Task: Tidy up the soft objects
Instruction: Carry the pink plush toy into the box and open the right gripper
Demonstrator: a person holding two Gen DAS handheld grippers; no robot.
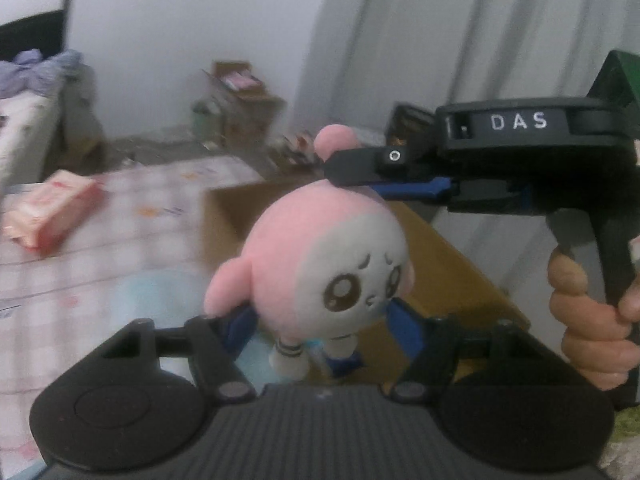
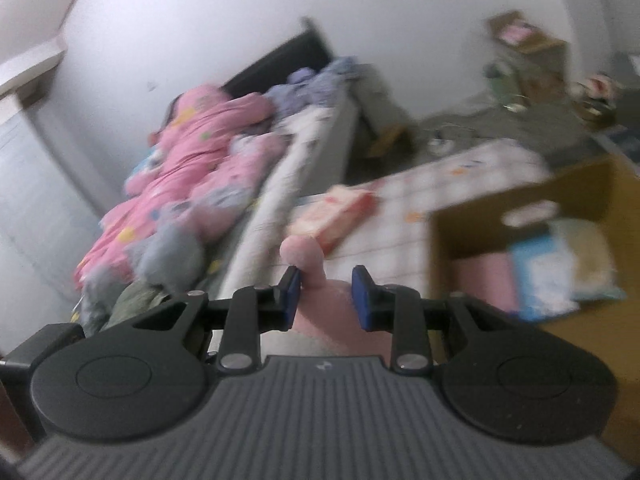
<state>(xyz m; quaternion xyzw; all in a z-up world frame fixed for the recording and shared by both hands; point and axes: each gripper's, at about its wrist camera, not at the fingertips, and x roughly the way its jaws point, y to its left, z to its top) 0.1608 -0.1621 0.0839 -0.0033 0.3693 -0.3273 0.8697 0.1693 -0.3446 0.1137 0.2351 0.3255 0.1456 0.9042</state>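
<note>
Pink and white plush fills my left view: the round-headed plush doll (image 1: 320, 256) sits between the blue pads of my left gripper (image 1: 320, 320), and both pads press on its lower half, so that gripper is clamped on the doll at a medium spread. Up above the doll, my right gripper (image 1: 360, 170) comes in from the right side, a hand (image 1: 592, 312) wrapped around its black handle. Its dark finger lies across the top of the doll's head, right at the base of one pink ear (image 1: 334, 140).

Switching to the right wrist view, I see that same pink ear (image 2: 302, 254) poking up between the right gripper's (image 2: 326, 300) narrow-set blue pads; the left pad touches the ear's stalk, the other pad sits against the pink head below. I read that as a grip on the doll.

Beyond the doll, an open cardboard box (image 2: 444, 236) stands just behind and to its right, with a pink folded item, a light blue packet (image 2: 540, 268) and a cream one inside. To the left of the box, a checked cloth surface (image 1: 120, 216) carries a pink packet (image 1: 50, 210). Further left of the box, a bed holds a rumpled pink blanket (image 2: 192, 152). Everything past the doll is blurred.
</note>
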